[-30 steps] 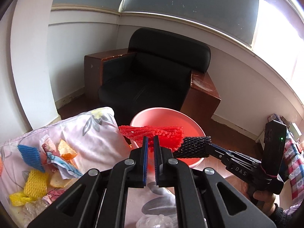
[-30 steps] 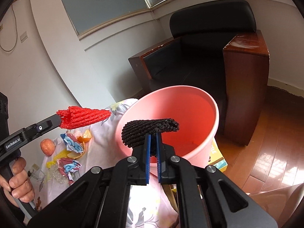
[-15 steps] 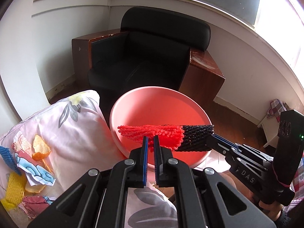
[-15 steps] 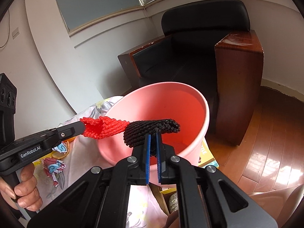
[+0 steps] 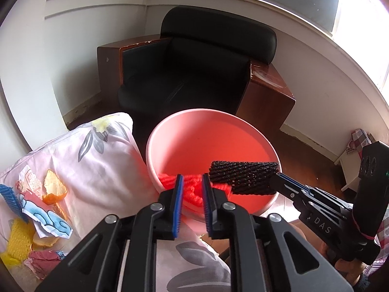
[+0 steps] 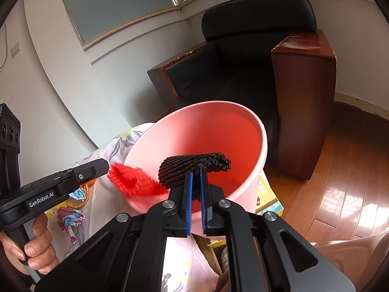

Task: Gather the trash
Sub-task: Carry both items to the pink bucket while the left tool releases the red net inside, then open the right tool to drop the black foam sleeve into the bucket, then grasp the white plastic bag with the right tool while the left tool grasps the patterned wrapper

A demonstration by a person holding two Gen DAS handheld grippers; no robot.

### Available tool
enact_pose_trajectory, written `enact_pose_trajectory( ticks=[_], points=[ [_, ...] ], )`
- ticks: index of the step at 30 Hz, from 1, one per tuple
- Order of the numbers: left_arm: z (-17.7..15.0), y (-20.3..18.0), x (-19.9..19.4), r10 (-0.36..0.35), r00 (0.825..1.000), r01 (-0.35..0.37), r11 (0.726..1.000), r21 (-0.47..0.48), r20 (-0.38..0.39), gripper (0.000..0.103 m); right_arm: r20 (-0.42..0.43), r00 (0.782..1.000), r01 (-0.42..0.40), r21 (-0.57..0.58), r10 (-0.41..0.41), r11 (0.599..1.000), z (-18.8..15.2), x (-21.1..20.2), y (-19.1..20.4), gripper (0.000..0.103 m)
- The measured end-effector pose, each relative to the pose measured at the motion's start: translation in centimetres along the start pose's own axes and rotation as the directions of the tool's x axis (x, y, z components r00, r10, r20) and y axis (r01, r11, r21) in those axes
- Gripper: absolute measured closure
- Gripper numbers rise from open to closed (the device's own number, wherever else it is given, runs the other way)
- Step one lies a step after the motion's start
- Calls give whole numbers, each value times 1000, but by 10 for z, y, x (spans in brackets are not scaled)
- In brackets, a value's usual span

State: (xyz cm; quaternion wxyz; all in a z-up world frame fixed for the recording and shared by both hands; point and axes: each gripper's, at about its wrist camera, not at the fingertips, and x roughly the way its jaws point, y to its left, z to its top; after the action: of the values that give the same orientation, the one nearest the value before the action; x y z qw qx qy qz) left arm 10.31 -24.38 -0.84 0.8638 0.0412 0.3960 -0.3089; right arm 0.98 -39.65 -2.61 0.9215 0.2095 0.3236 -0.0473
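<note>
A pink bucket (image 5: 211,113) (image 6: 263,141) stands beside a flowered pillow. My left gripper (image 5: 190,178) (image 6: 102,166) is over the bucket's near rim and its jaws are opening. The red foam net (image 5: 192,189) (image 6: 133,182) is blurred, loose between and below the pads, dropping inside the bucket. My right gripper (image 6: 196,172) (image 5: 277,182) is shut on a black foam net (image 6: 192,168) (image 5: 243,176), held level over the bucket's mouth.
On the flowered pillow (image 5: 85,158) lie an orange peel (image 5: 53,187), a blue-white wrapper (image 5: 46,216), a yellow net (image 5: 19,241) and a blue net (image 5: 9,194). A black armchair (image 5: 194,73) stands behind the bucket. A yellow box (image 6: 267,194) sits on the wooden floor (image 6: 340,170).
My left gripper came down over the bucket, then its jaws parted and the red net slipped out, blurred and sinking. The right gripper kept the black net almost in place.
</note>
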Motion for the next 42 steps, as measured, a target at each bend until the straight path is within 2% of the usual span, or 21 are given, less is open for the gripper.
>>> enact_pose_trajectory(
  ticks=[1,2,4,6,20,29,35,38,42],
  points=[
    [-1,0,-2,5,1000,-5,1000,-1,5,73,-4,1000,-2,2,2,1000,0,1,0,95],
    [-1,1,-4,10,1000,-10,1000,0,13,72,-9,1000,-6,4,6,1000,0,1,0,94],
    [-2,2,-7,12,1000,-12,1000,1,21,71,-10,1000,-14,9,14,1000,0,1,0,81],
    [-2,5,-10,13,1000,-13,1000,-5,24,70,-2,1000,-24,13,24,1000,0,-1,1,75],
    [-14,29,-46,63,997,-60,996,-62,49,60,13,996,-91,-67,92,994,-3,-20,22,74],
    [-30,67,-90,153,985,-140,979,-150,79,55,-59,980,-195,-123,189,973,-21,-34,33,74],
    [-46,97,-119,215,972,-192,957,-215,90,52,-142,955,-278,-123,261,952,-37,-32,44,72],
    [-55,109,-129,234,969,-208,947,-245,83,51,-175,930,-347,-118,324,930,-45,-35,55,59],
    [-69,125,-139,252,965,-224,936,-272,75,50,-240,894,-420,-157,378,894,-57,-38,77,54]
  ],
)
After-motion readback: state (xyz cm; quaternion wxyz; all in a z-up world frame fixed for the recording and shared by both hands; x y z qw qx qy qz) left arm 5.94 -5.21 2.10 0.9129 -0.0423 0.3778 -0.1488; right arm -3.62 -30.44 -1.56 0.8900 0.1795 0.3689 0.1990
